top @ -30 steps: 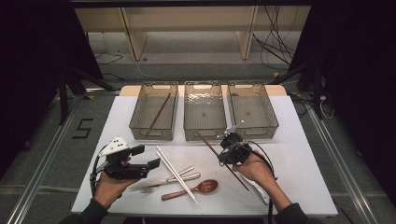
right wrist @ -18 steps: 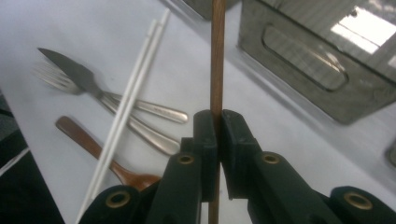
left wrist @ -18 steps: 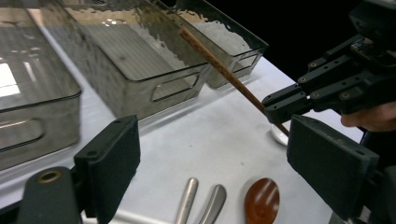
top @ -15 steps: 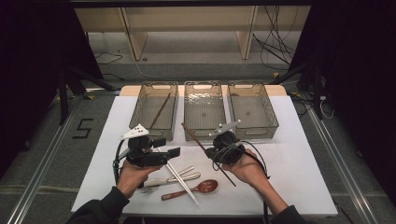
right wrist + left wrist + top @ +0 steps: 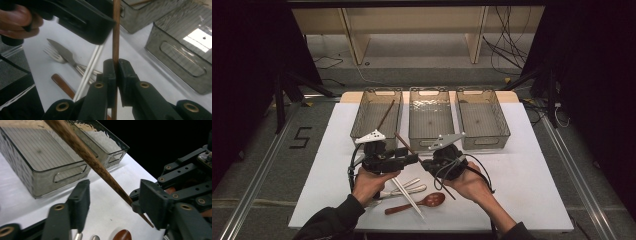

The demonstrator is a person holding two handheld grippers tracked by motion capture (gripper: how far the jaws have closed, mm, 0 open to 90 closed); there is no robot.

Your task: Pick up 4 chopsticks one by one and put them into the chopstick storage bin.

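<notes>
A dim room surrounds a white table (image 5: 532, 165) carrying three clear bins. The right gripper (image 5: 116, 75) has its jaws clamped on a brown wooden chopstick (image 5: 116, 30), which slants up from them. The left gripper (image 5: 112, 197) has just been closing its half-open jaws around that stick, which lies between them against one pad, not yet pinched. Closing off-centre could lever the stick out of the right jaws, dropping it onto the cutlery (image 5: 404, 189) below the jaws.

Three clear bins (image 5: 430, 117) stand behind a fork (image 5: 404, 187), spoon (image 5: 419, 202) and pale chopsticks (image 5: 407, 196).
</notes>
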